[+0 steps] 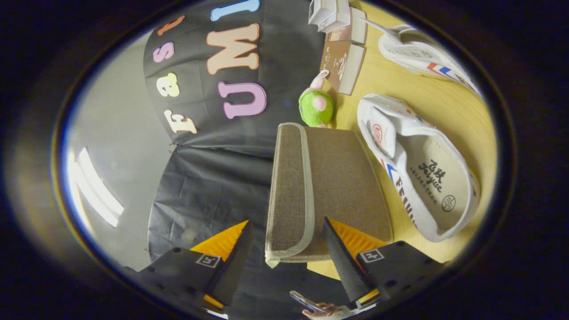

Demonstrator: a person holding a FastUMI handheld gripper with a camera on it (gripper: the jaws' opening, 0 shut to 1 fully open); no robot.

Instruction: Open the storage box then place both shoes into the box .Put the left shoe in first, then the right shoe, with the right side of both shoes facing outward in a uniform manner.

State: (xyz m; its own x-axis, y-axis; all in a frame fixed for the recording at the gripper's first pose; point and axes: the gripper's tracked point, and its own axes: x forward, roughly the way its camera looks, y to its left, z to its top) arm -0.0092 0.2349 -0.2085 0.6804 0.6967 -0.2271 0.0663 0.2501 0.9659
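Note:
The brown fabric storage box point(351, 178) stands on the yellow wooden table point(449, 111). Its beige-trimmed lid point(289, 191) is raised on edge, and the lid's near corner lies between my fingers. My gripper point(286, 222) is open, with a narrow gap showing on each side of the lid. A white shoe point(426, 178) with red and blue stripes lies right beside the box, its opening facing me. A second white shoe point(422, 55) lies farther off on the table, beyond the first.
A green and pink plush toy point(316, 106) sits just beyond the box. Brown books point(344, 66) and a small white box point(329, 13) lie past it. A hand holding a phone point(311, 306) shows below the fingers.

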